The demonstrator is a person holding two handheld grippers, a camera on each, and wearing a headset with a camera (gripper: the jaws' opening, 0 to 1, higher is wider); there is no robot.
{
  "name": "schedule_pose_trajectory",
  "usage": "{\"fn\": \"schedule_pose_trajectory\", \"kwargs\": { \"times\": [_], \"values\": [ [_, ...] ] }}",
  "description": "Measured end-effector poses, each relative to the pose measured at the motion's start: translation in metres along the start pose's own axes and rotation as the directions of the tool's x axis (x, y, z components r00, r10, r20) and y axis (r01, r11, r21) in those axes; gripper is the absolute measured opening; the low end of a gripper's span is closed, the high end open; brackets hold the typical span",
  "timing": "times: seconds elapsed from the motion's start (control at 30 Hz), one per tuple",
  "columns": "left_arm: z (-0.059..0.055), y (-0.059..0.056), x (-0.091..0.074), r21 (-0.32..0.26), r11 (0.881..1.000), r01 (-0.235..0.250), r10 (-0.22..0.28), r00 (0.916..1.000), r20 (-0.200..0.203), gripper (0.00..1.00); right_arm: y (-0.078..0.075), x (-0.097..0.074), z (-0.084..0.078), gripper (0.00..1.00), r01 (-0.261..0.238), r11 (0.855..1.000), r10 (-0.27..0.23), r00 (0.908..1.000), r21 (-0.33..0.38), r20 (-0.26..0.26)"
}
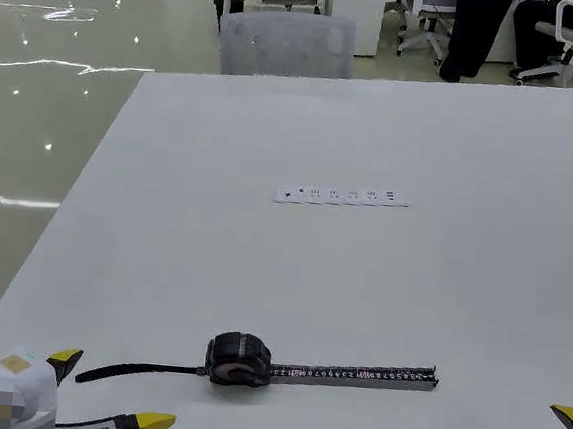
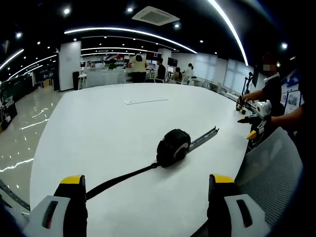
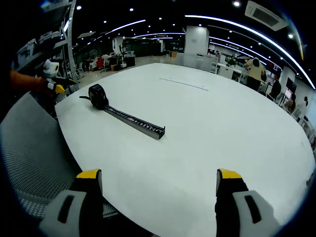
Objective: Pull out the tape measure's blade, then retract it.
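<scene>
A black tape measure [image 1: 239, 360] lies on the white table [image 1: 362, 271] near its front edge. Its blade [image 1: 355, 375] is pulled out to the right, and a black strap [image 1: 137, 370] trails to the left. My left gripper [image 1: 110, 392] is open at the bottom left, just short of the strap's end, with nothing between its yellow-tipped fingers. In the left gripper view the tape measure [image 2: 173, 146] lies ahead of the open jaws. My right gripper [image 3: 157, 178] is open and holds nothing; its yellow tip [image 1: 572, 417] shows at the right edge, well right of the blade's end [image 3: 159, 131].
A white power strip [image 1: 340, 195] lies flat mid-table. A grey mesh chair [image 1: 286, 44] stands at the far edge, with more office chairs and a seated person [image 1: 544, 26] behind. The table's left edge drops to a glossy floor [image 1: 35, 102].
</scene>
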State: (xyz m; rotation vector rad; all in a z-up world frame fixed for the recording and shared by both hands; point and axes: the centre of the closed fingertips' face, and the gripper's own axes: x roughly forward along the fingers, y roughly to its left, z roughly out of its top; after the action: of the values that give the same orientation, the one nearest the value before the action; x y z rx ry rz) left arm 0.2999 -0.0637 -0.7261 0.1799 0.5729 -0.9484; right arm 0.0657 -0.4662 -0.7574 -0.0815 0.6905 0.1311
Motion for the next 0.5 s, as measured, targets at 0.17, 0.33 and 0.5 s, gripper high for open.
{"fn": "schedule_pose_trajectory", "kwargs": {
  "times": [0.17,0.33,0.5],
  "values": [
    [-0.005,-0.002,-0.007,-0.014,1.0,0.023,-0.023,0.9997,0.009,1.0,0.002,-0.01,0.0,0.99,0.014,0.999,-0.014,0.9998,0.032,0.014],
    [-0.006,0.007,-0.01,-0.024,1.0,-0.006,0.006,0.9999,0.015,1.0,0.003,-0.016,0.003,1.0,0.004,1.0,-0.004,0.9999,0.005,0.012],
    [-0.007,0.008,-0.013,0.001,1.0,0.003,-0.003,0.9998,0.018,1.0,0.003,-0.022,0.009,1.0,0.007,1.0,-0.007,0.9998,-0.007,0.018]
  ]
}}
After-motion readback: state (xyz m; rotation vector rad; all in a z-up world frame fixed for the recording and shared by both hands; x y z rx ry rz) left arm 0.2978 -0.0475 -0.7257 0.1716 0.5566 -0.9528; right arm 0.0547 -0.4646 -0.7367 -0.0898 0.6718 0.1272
